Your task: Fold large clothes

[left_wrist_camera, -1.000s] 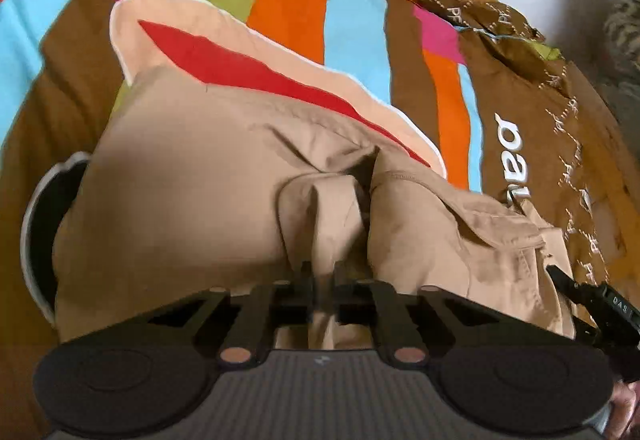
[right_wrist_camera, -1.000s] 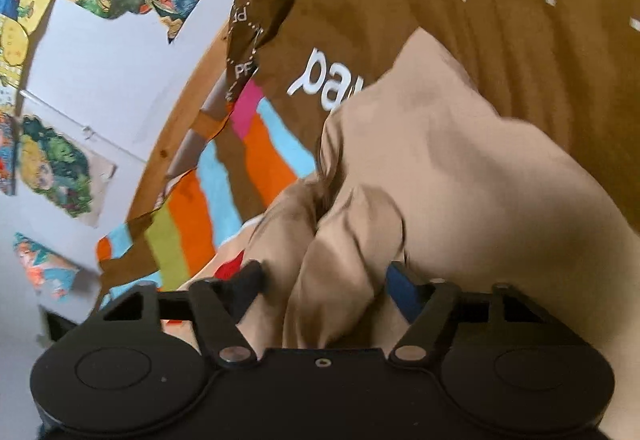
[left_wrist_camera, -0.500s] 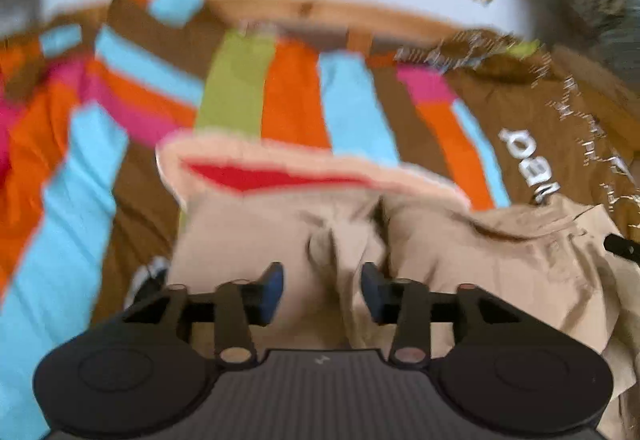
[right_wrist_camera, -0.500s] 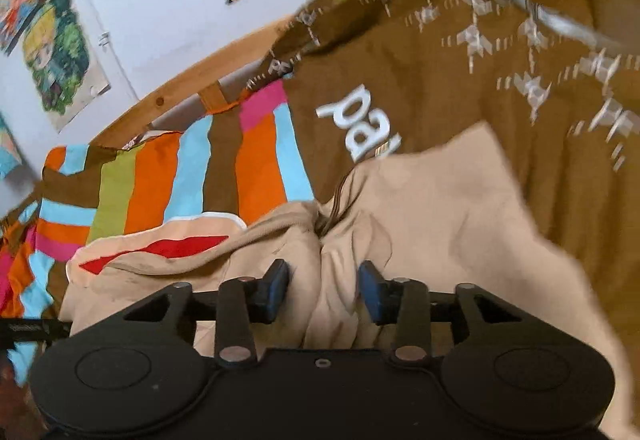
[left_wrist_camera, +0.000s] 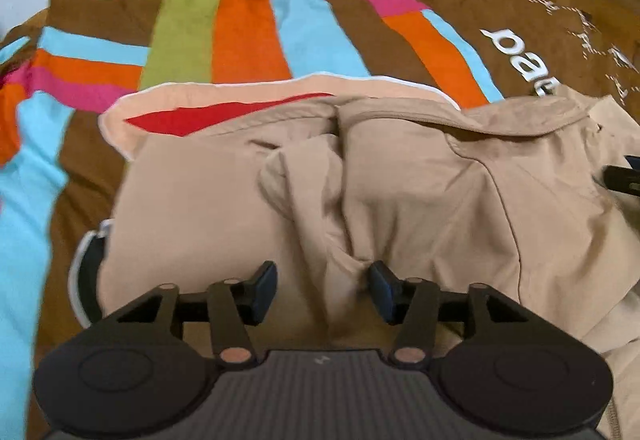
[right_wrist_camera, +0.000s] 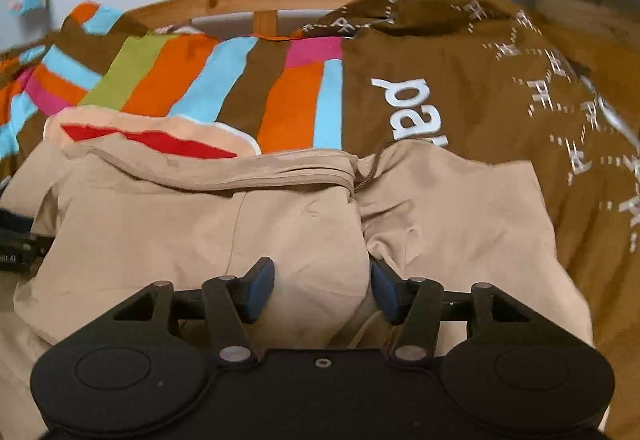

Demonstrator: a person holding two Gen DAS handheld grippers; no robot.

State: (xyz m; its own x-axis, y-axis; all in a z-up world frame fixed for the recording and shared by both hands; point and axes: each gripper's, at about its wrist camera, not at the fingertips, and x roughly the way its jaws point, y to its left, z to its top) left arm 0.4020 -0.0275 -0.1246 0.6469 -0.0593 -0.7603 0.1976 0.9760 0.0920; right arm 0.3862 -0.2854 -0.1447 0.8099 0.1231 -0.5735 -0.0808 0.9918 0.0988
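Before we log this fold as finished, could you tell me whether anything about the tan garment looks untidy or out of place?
Yes. The tan garment is bunched in a ridge down its middle rather than lying flat, and its top edge sits unevenly over the peach and red cloth. Both grippers, left and right, are open.

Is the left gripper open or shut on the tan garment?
Open: the left gripper fingers stand wide apart, tan garment bunched loosely between them.
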